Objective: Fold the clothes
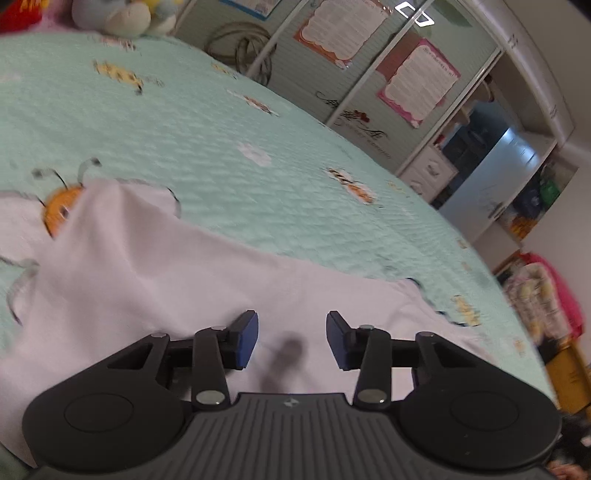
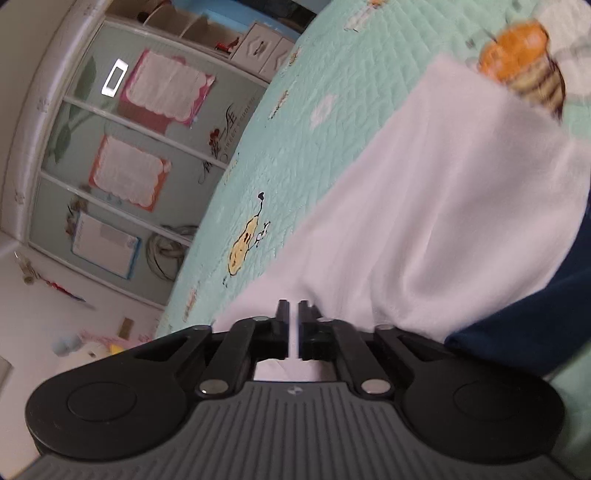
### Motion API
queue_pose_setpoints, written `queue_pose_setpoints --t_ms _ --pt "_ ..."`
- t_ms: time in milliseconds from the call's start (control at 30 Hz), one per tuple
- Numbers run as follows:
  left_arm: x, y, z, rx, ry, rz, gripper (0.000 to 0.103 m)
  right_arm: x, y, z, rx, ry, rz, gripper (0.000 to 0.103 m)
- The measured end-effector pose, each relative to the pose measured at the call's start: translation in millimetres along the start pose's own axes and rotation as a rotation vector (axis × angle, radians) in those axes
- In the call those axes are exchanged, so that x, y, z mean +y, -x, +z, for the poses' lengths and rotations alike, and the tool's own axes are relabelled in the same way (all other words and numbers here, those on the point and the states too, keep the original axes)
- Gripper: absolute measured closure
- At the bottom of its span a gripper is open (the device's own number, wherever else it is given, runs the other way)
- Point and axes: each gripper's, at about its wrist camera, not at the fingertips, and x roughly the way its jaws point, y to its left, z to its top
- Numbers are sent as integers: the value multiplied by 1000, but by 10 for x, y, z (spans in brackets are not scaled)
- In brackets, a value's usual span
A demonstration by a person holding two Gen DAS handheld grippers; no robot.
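Note:
A white garment (image 1: pixel 166 280) lies spread on a mint-green quilted bedspread (image 1: pixel 192 122) printed with bees. My left gripper (image 1: pixel 291 341) hovers just over the garment's near part, its blue pads wide apart with nothing between them and its shadow falling on the cloth. In the right wrist view the same white garment (image 2: pixel 436 206) rises in a lifted fold. My right gripper (image 2: pixel 293 325) is shut on the garment's edge, white cloth showing in the narrow slit between the black fingers. A dark blue cloth (image 2: pixel 535 317) lies at the right, partly under the white one.
The bedspread (image 2: pixel 314 155) reaches to the bed's far edge. Beyond it stands a wardrobe with sliding doors (image 1: pixel 351 70) bearing papers, and white drawers (image 1: pixel 428 171). Plush toys (image 1: pixel 122 16) sit at the bed's far corner. Pink clothing (image 1: pixel 554 295) hangs beside the bed.

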Motion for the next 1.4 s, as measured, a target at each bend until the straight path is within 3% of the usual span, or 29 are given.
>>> queue_pose_setpoints --t_ms 33,67,133,200,333,500,667,767,800,900,967,1067,1133,1200,1300,1400 --pt "-41 60 -10 -20 -3 15 57 16 23 12 -6 5 6 80" --pt "-94 138 -31 -44 -8 28 55 72 32 -7 -2 29 25 79" --pt "-283 280 -110 -60 -73 -20 50 197 -6 -99 53 88 81 79" --pt "-514 342 -237 -7 -164 -86 47 346 -86 -235 135 149 92 77" --pt "-786 419 -569 147 -268 -116 47 467 -99 -564 292 188 91 76" --pt "-942 989 -1065 223 -395 -137 46 425 583 -1117 438 213 170 76" --pt "-784 1626 -1532 232 -490 -58 44 276 1640 -1606 566 247 182 76" --pt "-572 1847 -1564 222 -514 5 43 163 2314 -1837 633 256 177 75" --pt "-528 1892 -1529 216 -520 24 48 106 2529 -1909 660 255 170 75" --pt "-408 2000 -1370 184 -452 156 48 -31 3106 -2022 726 228 147 75" --pt "-343 2115 -1257 144 -380 184 48 -27 3168 -2002 707 215 157 74" --pt "-453 2410 -1266 90 -319 115 47 -9 3183 -1954 656 192 178 67" --pt "-648 2573 -1406 96 -324 18 42 3 3193 -1922 622 177 192 67" --pt "-848 2647 -1636 160 -327 -82 40 16 3203 -1890 588 162 206 67" --pt "-1027 2695 -2082 319 -333 -201 40 34 3218 -1842 537 139 227 67" --pt "-1016 2815 -2465 430 -403 -194 42 29 3109 -2070 615 138 202 67"
